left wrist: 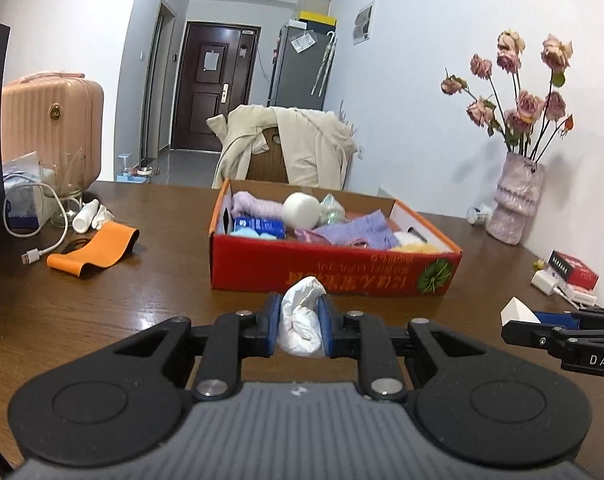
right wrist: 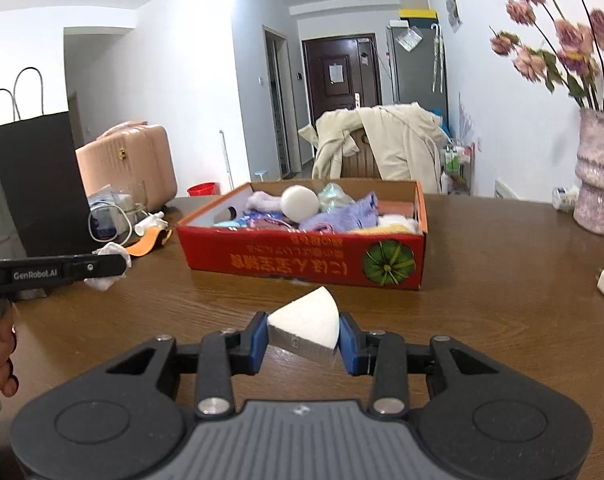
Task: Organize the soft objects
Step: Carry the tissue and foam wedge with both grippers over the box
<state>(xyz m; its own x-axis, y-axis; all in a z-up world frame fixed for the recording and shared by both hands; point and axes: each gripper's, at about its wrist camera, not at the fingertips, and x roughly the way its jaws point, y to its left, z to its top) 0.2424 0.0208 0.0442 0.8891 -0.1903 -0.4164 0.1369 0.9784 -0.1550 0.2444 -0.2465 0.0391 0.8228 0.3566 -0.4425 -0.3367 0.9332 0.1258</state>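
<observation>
A red cardboard box (left wrist: 334, 272) stands mid-table and holds several soft items: purple cloths, a white ball, a blue pack. It also shows in the right wrist view (right wrist: 302, 258). My left gripper (left wrist: 300, 326) is shut on a crumpled white cloth (left wrist: 302, 320), held above the table just in front of the box. My right gripper (right wrist: 304, 338) is shut on a white wedge-shaped sponge (right wrist: 306, 320), also in front of the box. The right gripper shows at the right edge of the left wrist view (left wrist: 542, 326), and the left gripper at the left of the right wrist view (right wrist: 105, 268).
An orange band (left wrist: 95, 250), a white bottle (left wrist: 85, 216), a USB cable (left wrist: 33, 254) and a glass jar (left wrist: 63, 192) lie at the left. A black paper bag (right wrist: 37, 184) and pink suitcase (left wrist: 49, 120) stand behind. A vase of dried roses (left wrist: 516, 200) and small boxes (left wrist: 570, 274) are right.
</observation>
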